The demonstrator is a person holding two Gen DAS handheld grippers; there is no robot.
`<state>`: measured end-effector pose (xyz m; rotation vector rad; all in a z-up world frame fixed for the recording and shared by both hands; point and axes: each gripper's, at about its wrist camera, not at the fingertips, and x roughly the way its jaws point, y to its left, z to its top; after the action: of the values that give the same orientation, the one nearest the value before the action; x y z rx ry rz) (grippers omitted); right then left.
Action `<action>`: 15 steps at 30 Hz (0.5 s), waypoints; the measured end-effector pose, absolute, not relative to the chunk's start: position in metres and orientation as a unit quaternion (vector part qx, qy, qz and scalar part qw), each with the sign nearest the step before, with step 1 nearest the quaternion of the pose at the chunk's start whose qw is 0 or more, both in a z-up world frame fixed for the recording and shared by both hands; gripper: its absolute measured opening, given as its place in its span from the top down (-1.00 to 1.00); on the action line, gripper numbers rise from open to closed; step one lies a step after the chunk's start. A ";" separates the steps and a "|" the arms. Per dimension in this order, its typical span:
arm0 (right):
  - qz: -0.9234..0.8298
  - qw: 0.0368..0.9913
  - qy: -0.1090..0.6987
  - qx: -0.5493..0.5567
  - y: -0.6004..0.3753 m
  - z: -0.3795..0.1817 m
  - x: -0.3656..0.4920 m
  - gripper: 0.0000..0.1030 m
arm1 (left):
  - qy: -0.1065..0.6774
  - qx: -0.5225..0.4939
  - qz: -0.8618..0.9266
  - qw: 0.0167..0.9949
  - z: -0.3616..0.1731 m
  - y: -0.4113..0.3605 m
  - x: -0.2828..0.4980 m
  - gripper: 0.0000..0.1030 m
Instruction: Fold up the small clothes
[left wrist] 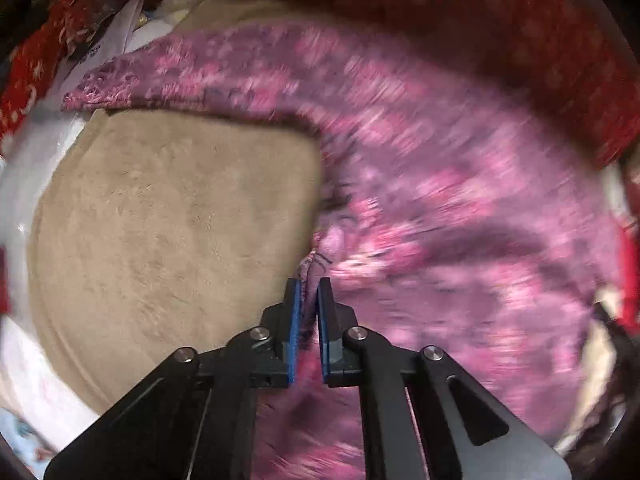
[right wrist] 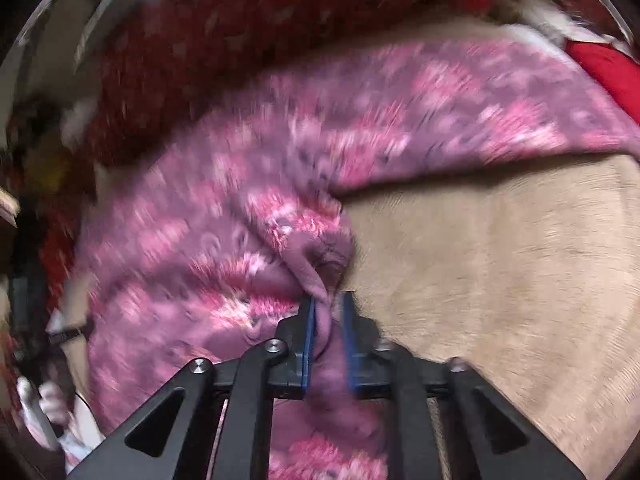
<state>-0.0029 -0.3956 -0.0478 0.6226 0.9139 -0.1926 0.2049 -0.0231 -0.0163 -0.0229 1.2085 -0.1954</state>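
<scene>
A small pink and purple patterned garment (left wrist: 440, 184) lies spread over a beige fleece surface (left wrist: 168, 224). My left gripper (left wrist: 309, 284) is shut on a bunched edge of the garment, with cloth pinched between its blue pads. In the right wrist view the same garment (right wrist: 224, 216) fills the left and top. My right gripper (right wrist: 329, 300) is shut on another gathered fold of it, at the border with the beige surface (right wrist: 500, 264). Both views are blurred by motion.
A red patterned blanket (left wrist: 460, 12) lies behind the garment and shows in the right wrist view (right wrist: 240, 40) too. White papers and bags (left wrist: 120, 36) sit at the far left. A red cloth (right wrist: 600, 72) lies at the far right.
</scene>
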 end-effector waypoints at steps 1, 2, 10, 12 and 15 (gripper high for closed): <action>-0.090 0.854 0.412 0.305 -0.399 -0.040 -0.010 0.59 | 0.556 -0.015 -0.100 0.825 -0.009 -0.028 0.199 0.86; -0.074 0.861 0.388 0.320 -0.401 -0.033 -0.018 0.56 | 0.552 -0.013 -0.109 0.827 -0.007 -0.033 0.192 0.82; -0.028 0.850 0.438 0.292 -0.397 -0.053 -0.021 0.59 | 0.582 0.091 -0.117 0.800 -0.063 -0.096 0.175 0.60; -0.058 0.861 0.397 0.314 -0.427 -0.034 -0.040 0.49 | 0.576 0.115 -0.122 0.800 -0.061 -0.101 0.174 0.54; -0.167 0.855 0.335 0.359 -0.518 -0.016 -0.076 -0.03 | 0.583 0.109 -0.126 0.795 -0.062 -0.098 0.178 0.41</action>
<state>-0.0758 -0.5184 -0.0155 0.7549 0.7038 -0.3505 0.1784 -0.0980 -0.0618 0.2343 1.2538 -0.2702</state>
